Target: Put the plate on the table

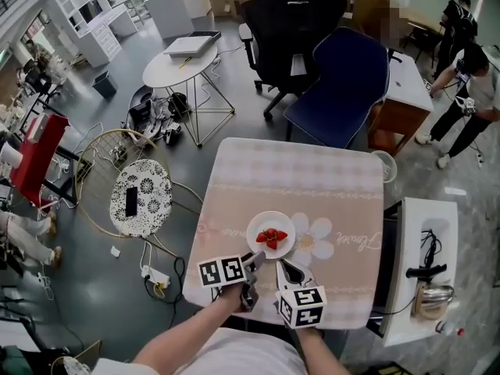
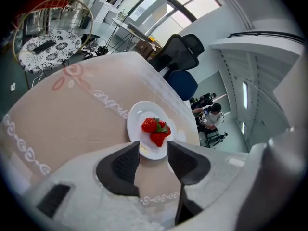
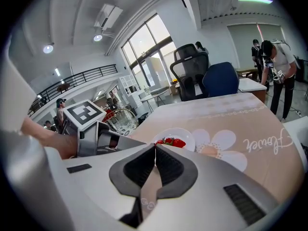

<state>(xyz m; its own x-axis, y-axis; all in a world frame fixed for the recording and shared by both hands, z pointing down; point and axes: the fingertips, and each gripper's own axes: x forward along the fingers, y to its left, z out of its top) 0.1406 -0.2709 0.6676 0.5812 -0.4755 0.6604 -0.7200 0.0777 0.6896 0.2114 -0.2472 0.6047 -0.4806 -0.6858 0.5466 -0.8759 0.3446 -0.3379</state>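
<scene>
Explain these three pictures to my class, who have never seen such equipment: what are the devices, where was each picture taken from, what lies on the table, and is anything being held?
There is no robot here: a person holds a two-jawed tool in each hand. One picture comes from a camera on the person's head, looking down. The other two come from cameras riding on the tools, each looking along its own jaws. On the table, which has a flowered cloth, rests a white plate with strawberries. The left hand-held gripper has its jaws apart, with the plate's near rim at their tips but not pinched. The right hand-held gripper has its jaws together and empty. So nothing is held.
</scene>
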